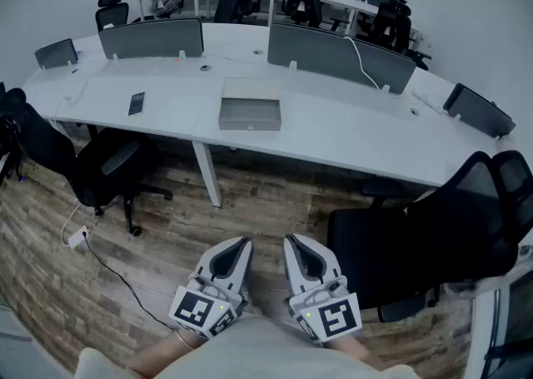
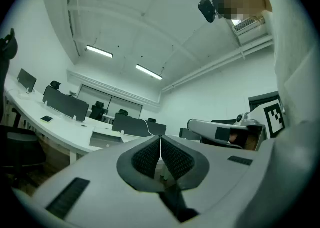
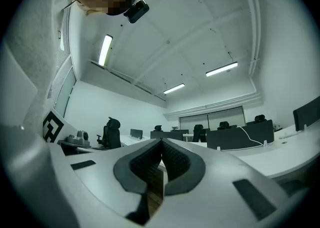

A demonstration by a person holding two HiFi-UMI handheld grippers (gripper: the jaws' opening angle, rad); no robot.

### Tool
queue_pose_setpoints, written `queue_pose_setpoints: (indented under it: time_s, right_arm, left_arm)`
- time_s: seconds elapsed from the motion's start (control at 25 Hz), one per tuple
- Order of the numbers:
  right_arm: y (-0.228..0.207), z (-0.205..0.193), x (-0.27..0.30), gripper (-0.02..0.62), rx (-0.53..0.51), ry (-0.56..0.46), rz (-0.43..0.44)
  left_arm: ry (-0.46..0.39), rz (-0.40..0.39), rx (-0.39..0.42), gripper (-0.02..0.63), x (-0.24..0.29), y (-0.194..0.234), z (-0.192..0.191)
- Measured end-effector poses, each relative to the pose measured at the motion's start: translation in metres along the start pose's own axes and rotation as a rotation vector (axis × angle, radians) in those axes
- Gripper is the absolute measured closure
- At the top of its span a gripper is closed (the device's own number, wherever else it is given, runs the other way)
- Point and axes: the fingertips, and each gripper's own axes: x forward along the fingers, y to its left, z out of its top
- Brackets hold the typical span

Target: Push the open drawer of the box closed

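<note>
Left gripper (image 1: 242, 244) and right gripper (image 1: 291, 241): jaws pressed together, empty, low by the body. Box (image 1: 250, 88) with open drawer (image 1: 249, 116) sits mid-desk (image 1: 350, 132), well apart from both. Approach not begun; next, step in and reach the drawer front.

One box (image 1: 250, 113), one phone (image 1: 136, 103), two grippers (image 1: 241, 244) (image 1: 292, 241)

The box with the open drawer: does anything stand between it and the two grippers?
Nothing visible does. Between the left gripper, the right gripper and the box on the desk lies only wooden floor. One black chair stands to the right of that path, another to the left.
</note>
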Motion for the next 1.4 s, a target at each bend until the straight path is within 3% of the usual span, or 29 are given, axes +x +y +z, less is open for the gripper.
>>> queue_pose_setpoints:
  time_s: [0.36, 0.56, 0.92, 1.4]
  right_arm:
    - [0.003, 0.001, 0.0, 0.575, -0.007, -0.006, 0.007]
    - [0.008, 0.0, 0.0, 0.575, -0.008, -0.002, 0.009]
    - [0.006, -0.003, 0.001, 0.575, -0.003, 0.01, 0.005]
    - [0.005, -0.006, 0.019, 0.575, -0.026, 0.017, -0.01]
  left_arm:
    - [-0.027, 0.0, 0.018, 0.588, 0.0, 0.001, 0.004]
    - [0.005, 0.002, -0.011, 0.588, -0.004, 0.001, -0.003]
    - [-0.028, 0.007, 0.007, 0.588, -0.003, 0.003, 0.004]
    - [-0.007, 0.03, -0.013, 0.588, -0.003, 0.018, 0.0]
